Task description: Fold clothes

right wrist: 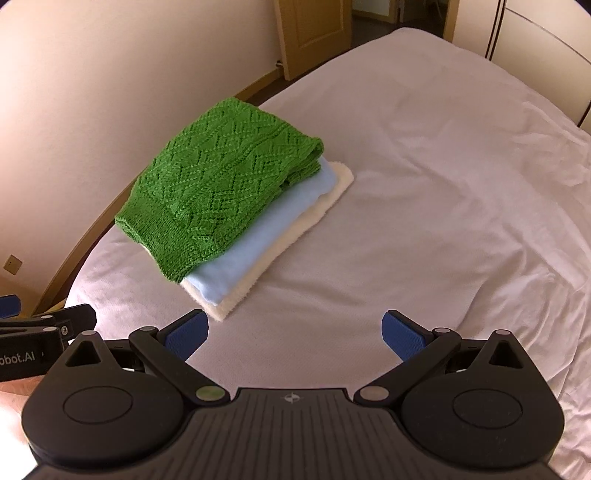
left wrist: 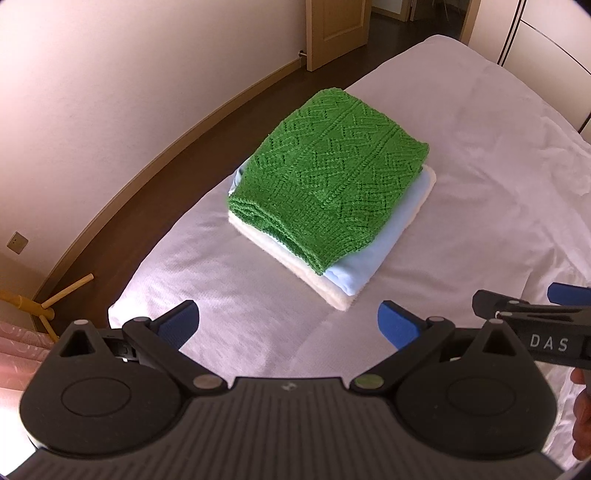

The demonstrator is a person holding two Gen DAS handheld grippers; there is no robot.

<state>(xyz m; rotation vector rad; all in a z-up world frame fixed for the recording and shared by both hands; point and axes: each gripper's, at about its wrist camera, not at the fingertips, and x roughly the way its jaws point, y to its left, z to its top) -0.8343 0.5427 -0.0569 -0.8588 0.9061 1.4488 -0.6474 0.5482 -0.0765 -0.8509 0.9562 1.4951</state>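
Note:
A folded green knitted sweater (left wrist: 328,173) (right wrist: 218,192) lies on top of a folded light blue garment (left wrist: 376,243) (right wrist: 258,240), which rests on a folded cream fleece piece (left wrist: 332,291) (right wrist: 295,229). The stack sits on the white bed sheet (left wrist: 258,295) (right wrist: 424,221). My left gripper (left wrist: 288,325) is open, empty, a little short of the stack's near corner. My right gripper (right wrist: 295,332) is open too, empty, near the stack's front corner and to its right. The right gripper shows at the left wrist view's right edge.
A cream wall (left wrist: 110,92) and wooden skirting run along the bed's left side. A wooden door (left wrist: 336,29) stands at the back. A wooden stand (left wrist: 40,306) is low on the left. The sheet to the right of the stack is wrinkled (right wrist: 480,184).

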